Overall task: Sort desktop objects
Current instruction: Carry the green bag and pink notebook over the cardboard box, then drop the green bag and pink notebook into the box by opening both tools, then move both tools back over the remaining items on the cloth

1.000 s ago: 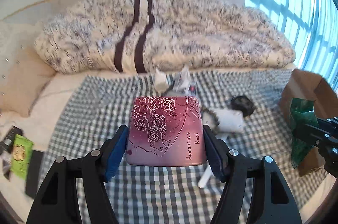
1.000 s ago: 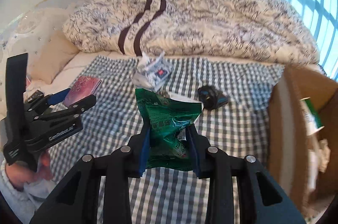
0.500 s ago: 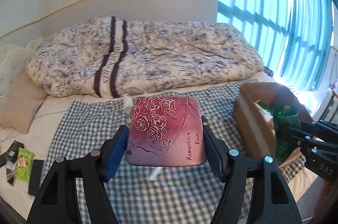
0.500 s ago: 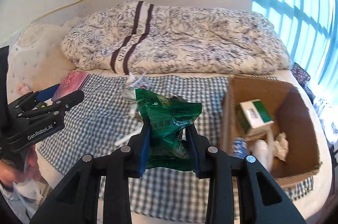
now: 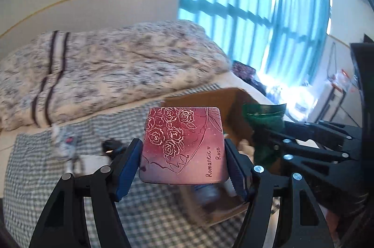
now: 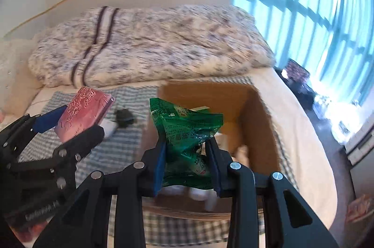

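Carrying both loads toward the open brown cardboard box (image 6: 252,107), the landmark. Left claw (image 5: 184,168) pinches a flat maroon rose-printed case (image 5: 184,142) by its side edges; a second ago it hung over mid-bed, now it sits at the box's left wall. Right claw (image 6: 187,163) pinches a crinkled green foil snack bag (image 6: 187,131), now directly above the box interior instead of left of it. Judgement: the bag is placed for release; the case needs a little more travel. A black round object (image 6: 124,118) remains on the checked blanket (image 6: 121,149), left of the box.
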Motion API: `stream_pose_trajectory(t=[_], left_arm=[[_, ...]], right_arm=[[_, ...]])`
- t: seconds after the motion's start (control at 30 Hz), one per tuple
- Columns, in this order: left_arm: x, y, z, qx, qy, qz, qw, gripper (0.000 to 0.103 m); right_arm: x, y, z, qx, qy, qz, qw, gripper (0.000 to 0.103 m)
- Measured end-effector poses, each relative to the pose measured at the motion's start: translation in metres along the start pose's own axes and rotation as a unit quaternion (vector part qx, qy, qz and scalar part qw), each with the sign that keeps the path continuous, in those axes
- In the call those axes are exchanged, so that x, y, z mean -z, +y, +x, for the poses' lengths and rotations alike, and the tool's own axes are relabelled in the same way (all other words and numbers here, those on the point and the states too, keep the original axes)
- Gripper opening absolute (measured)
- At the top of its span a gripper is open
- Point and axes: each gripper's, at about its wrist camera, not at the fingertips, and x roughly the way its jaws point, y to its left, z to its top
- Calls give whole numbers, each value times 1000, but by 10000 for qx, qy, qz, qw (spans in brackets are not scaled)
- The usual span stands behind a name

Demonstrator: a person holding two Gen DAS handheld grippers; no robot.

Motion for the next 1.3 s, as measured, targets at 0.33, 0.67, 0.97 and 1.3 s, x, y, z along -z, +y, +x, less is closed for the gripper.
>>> stream_pose_trajectory(t=[0.33, 0.67, 0.97, 1.3], left_arm=[[26, -28, 76, 14, 614, -24, 9981, 75], [15, -12, 53, -266, 464, -173, 9984, 103], [18, 48, -5, -828, 341, -285, 9956, 103], [51, 194, -72, -1702, 402, -800, 9813, 103]], right_arm=[[22, -64, 66, 76, 551, 291, 9980, 40], [24, -86, 61, -54, 396, 750, 9964, 80], [20, -45, 20, -205, 78, 531, 9983, 80], [22, 79, -13, -628, -134, -38, 9979, 80]])
